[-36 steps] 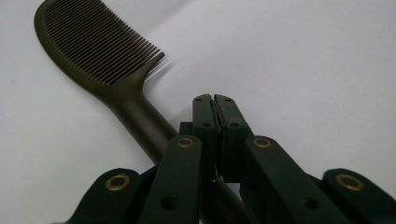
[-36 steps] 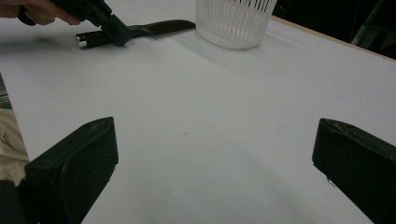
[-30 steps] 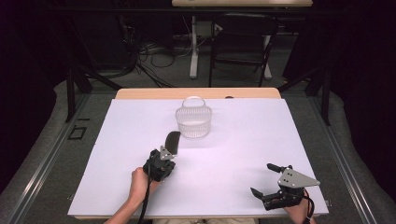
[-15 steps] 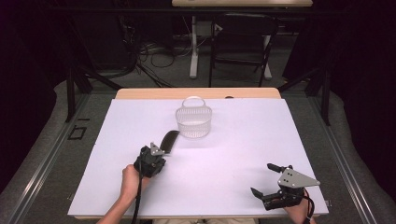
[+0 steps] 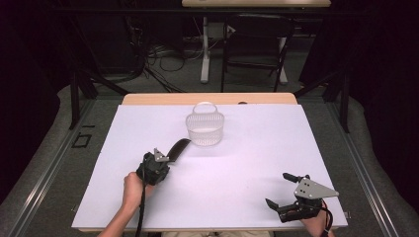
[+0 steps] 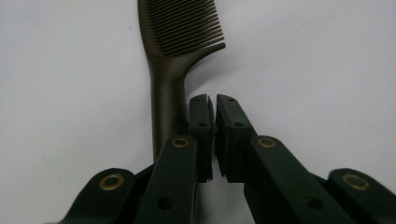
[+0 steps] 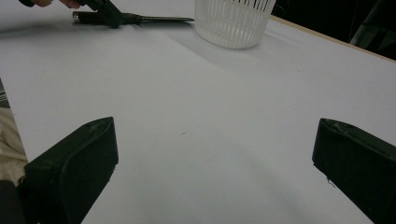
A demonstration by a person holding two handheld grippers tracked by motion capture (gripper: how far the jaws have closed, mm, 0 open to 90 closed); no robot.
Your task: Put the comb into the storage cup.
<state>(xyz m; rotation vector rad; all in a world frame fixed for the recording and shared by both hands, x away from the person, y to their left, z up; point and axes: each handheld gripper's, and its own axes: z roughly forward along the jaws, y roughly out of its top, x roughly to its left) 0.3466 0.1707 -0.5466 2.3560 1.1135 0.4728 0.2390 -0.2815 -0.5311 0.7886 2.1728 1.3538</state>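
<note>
Comb (image 5: 178,147): dark, lying flat on the white surface (image 5: 247,163), just in front-left of the white slatted basket (image 5: 205,129), near it but not touching. Toothed end points toward the basket, handle toward the person.

Left tool (image 5: 165,159): jaws together, only a thin slit between the pads. In the left gripper view the comb (image 6: 170,70) runs along the left side of the tool (image 6: 213,100); the handle passes beside and under the left jaw, not between the pads. So nothing clamped. Can't tell whether the jaw actually touches the handle. Left hand (image 5: 132,183) grips the tool body from behind, cable trailing back toward the surface's near edge.

Right tool (image 5: 282,190): jaws wide apart, nothing between them, sitting low at the near-right corner of the surface, well apart from comb and basket. Right gripper view looks across bare surface (image 7: 210,130) between its two jaws toward the basket (image 7: 233,21), with the comb (image 7: 163,19) and left tool (image 7: 105,10) at far left.

Basket stands upright, handle up; contents can't be made out.
</note>
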